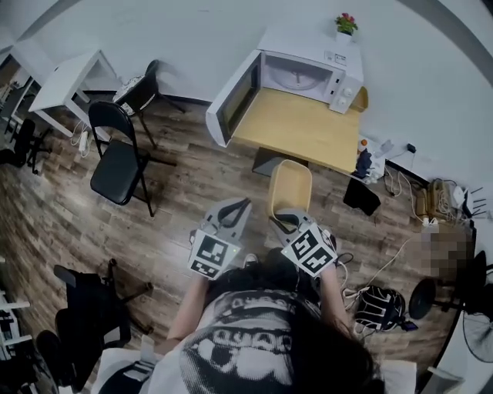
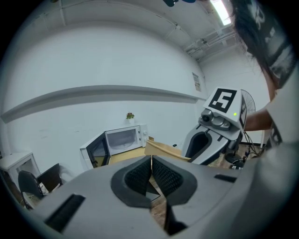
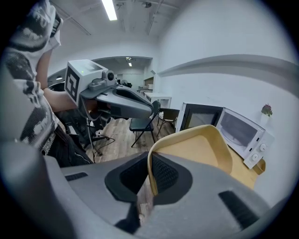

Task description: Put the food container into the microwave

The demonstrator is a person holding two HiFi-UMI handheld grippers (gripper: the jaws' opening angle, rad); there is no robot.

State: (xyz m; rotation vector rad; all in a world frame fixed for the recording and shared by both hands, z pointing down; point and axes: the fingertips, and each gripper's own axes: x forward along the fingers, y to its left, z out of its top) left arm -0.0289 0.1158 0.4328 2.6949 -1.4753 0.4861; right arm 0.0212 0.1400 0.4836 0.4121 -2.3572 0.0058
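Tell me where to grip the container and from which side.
Grip the container by its thin raised rim at the near short end, coming in from that end with one jaw inside the wall and one outside. The right tongs hold it so. That leaves the far end free to enter the microwave.

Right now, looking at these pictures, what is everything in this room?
food container: one, tan, held above the floor, short of the table
microwave: one, white, door open, on the table's far end
table: one, light wood, by the wall
potted plant: one, green with red flowers, on top of the microwave
folding chair: one, black, on the floor at left
side table: one, white, far left
cables: several, pale, along the right wall
left gripper: one, grey, jaws together, empty
right gripper: one, grey, clamped on the container's rim
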